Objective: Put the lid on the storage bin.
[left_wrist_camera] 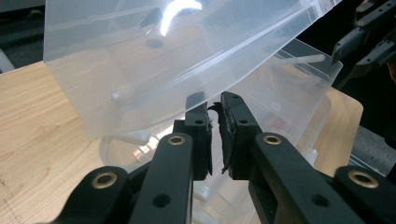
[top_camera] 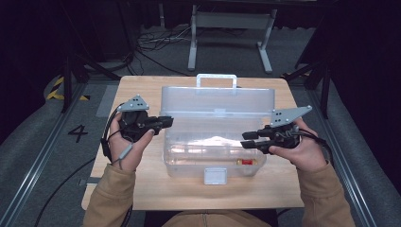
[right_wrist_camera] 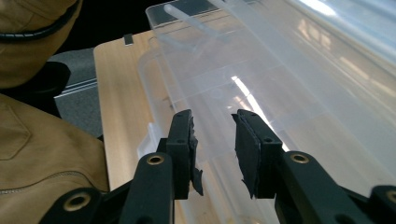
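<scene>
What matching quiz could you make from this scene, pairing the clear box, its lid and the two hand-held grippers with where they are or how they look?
Things:
1. lid
2. left hand-held gripper
3. right hand-held gripper
4. small red item

States:
A. jaws apart, at the right end of the clear box
B. lying inside the box
C. raised, standing open
D. jaws almost closed, by the lid's edge

Pairs: 1-C, 2-D, 3-A, 4-B

One readable mark here: a dark numeral "4" point(top_camera: 77, 133) sits on the grey floor point(top_camera: 38, 142) left of the table. Yellow-and-black hazard striping point(top_camera: 56, 88) lies farther back on that floor. The clear box carries no legible lettering.
</scene>
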{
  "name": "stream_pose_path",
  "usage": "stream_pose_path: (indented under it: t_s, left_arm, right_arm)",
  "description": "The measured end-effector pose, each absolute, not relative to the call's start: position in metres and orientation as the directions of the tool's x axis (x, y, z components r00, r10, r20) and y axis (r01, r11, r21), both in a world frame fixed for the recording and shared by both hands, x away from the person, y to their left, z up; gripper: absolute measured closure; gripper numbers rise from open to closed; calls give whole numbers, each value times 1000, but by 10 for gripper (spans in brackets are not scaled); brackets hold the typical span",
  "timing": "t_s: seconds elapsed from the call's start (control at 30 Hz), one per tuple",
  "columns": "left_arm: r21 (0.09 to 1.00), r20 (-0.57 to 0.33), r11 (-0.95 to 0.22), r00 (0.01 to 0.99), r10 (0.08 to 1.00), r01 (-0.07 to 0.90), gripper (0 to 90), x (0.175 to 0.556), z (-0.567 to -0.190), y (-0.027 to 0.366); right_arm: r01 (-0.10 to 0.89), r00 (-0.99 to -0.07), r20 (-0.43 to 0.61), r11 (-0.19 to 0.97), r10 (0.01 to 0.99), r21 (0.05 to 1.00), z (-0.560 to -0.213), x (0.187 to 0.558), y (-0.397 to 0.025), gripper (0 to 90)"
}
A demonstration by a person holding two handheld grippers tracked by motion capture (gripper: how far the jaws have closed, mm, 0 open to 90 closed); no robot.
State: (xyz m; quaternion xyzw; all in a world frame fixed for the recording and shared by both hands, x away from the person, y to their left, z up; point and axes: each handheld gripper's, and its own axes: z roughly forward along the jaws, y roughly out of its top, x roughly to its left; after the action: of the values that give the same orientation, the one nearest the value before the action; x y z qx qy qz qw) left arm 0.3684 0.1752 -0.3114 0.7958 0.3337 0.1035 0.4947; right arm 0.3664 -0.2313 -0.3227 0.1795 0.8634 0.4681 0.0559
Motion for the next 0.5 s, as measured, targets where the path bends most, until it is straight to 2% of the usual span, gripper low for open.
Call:
stream_pose_path:
  t_s: [0.23, 0.43, 0.5]
  left_arm:
    - [853, -173, -290, 760, 626, 433, 820, 368, -312, 176]
    - [850, -175, -297, 764, 621, 436, 820, 368, -312, 177]
    - [845, -171, -306, 764, 622, 438, 822, 368, -312, 176]
  right_arm:
    - [343, -885, 126, 443, 449, 828, -319, 370, -249, 810]
    - [371, -860, 135, 421, 492, 828, -316, 370, -259, 851]
    - [408, -844, 159, 422, 512, 809, -317, 371, -264, 858]
